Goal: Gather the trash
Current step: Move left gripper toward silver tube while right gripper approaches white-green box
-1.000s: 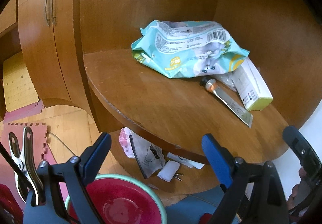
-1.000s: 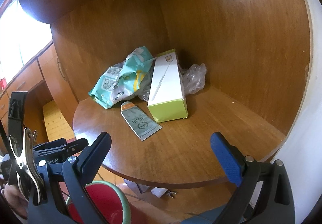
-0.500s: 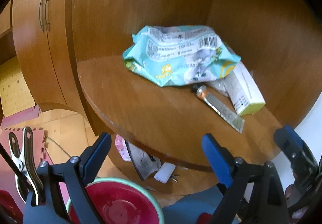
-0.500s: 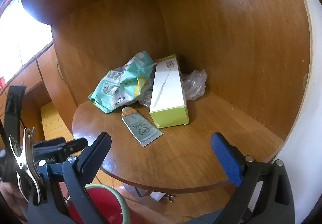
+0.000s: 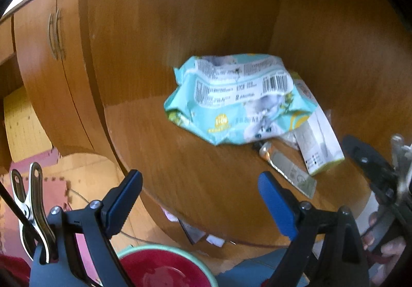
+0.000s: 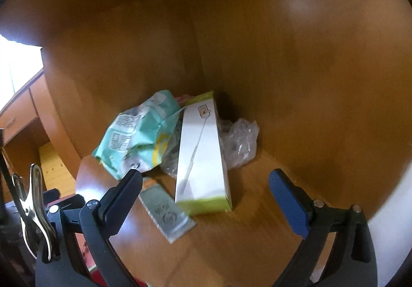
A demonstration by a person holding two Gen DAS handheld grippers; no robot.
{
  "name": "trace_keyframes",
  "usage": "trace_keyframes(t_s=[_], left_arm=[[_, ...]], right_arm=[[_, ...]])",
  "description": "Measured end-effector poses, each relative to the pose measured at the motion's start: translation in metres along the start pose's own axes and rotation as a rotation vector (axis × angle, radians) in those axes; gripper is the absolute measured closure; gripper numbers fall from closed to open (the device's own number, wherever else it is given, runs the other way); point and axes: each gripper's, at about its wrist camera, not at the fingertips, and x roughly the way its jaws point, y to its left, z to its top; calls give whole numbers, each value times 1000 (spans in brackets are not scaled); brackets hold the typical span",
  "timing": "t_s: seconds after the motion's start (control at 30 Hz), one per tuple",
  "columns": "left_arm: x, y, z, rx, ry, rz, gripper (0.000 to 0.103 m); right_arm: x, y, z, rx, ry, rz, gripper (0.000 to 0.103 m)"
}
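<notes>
- While both wrist views are smeared with motion blur, I can read my left gripper [image 5: 199, 200] as spread wide, its blue-padded fingers [image 5: 276, 205] holding nothing and hanging over the front edge of the rounded wooden shelf [image 5: 180, 158].
- My right gripper [image 6: 208, 200] is equally wide apart and empty, poised at the shelf's near edge and pointing into the wooden corner.
- The trash sits bunched toward the back corner of that shelf: a crumpled mint-green plastic wipes packet with a barcode [image 5: 239, 104] lies on the left of the pile.
- Just beside it, on its right, rests a long white cardboard box with a lime-green end [image 6: 202, 155], lying flat with its green end toward me; the packet's edge overlaps the box's far end.
- In front of the two, a flattened silver-grey tube [image 6: 167, 212] lies on the wood, its wide crimped end toward me, touching or nearly touching the box's near corner.
- Behind the box on the right, a wad of clear crinkled plastic film [image 6: 240, 141] presses against the side wall.
- Below the shelf, in the left view, I see a red bowl with a pale green rim [image 5: 159, 269] and scraps of paper on the floor [image 5: 203, 234].
</notes>
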Motion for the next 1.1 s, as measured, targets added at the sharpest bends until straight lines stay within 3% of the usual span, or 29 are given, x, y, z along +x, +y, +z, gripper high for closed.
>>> trace_keyframes(t_s=[0.23, 0.47, 0.7, 0.9, 1.0, 1.07, 1.1], left_arm=[[11, -2, 24, 8, -5, 3, 9], [19, -12, 40, 20, -20, -6, 9], [23, -20, 31, 4, 1, -48, 9], [36, -43, 17, -3, 51, -77, 9], [39, -56, 12, 5, 69, -81, 9], [42, -67, 10, 18, 86, -81, 9], [43, -73, 9, 20, 89, -81, 9]], right_arm=[[33, 3, 2, 19, 87, -2, 12], [37, 10, 2, -4, 76, -7, 16], [43, 3, 4, -1, 82, -23, 20], [55, -3, 6, 30, 119, 10, 41], [50, -4, 7, 23, 102, 28, 60], [44, -7, 9, 21, 85, 32, 78], [39, -10, 9, 25, 79, 21, 81]])
